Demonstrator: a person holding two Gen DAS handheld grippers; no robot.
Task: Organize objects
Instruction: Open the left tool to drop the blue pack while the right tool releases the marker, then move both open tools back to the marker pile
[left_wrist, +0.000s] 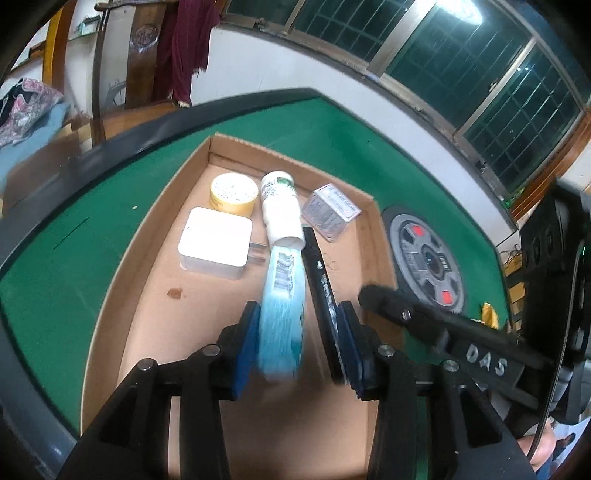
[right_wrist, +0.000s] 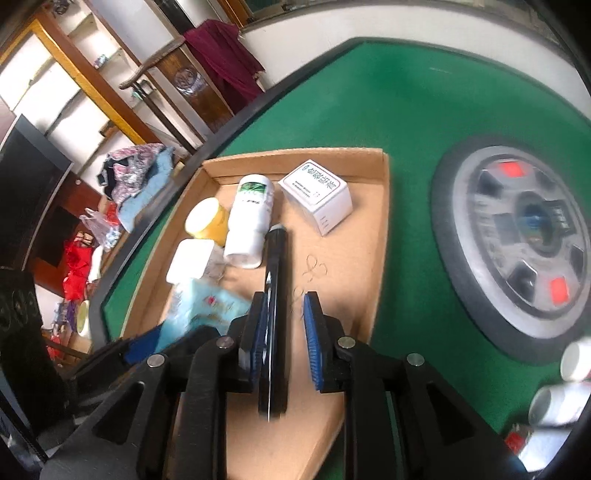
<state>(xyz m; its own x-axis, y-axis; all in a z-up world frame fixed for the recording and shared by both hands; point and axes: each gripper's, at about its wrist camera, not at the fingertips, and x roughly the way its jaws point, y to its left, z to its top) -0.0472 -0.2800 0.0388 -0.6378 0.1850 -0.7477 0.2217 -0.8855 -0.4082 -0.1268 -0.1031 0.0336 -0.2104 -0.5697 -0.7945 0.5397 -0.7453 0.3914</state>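
Both grippers hover over the cardboard tray (left_wrist: 110, 280): left gripper (left_wrist: 299, 332) fingers parted around a blue packet (left_wrist: 282, 295), right gripper (right_wrist: 284, 332) fingers narrowly apart beside a black pen (right_wrist: 275, 295).

One white bottle (left_wrist: 280, 210), one black marker (left_wrist: 321, 280), two boxes (left_wrist: 330, 212), one tray (left_wrist: 147, 236).

Cardboard tray (left_wrist: 110, 280): near-left floor bare, open for entry. Far half crowded: white bottle (left_wrist: 279, 208), yellow jar (left_wrist: 233, 194), boxes.
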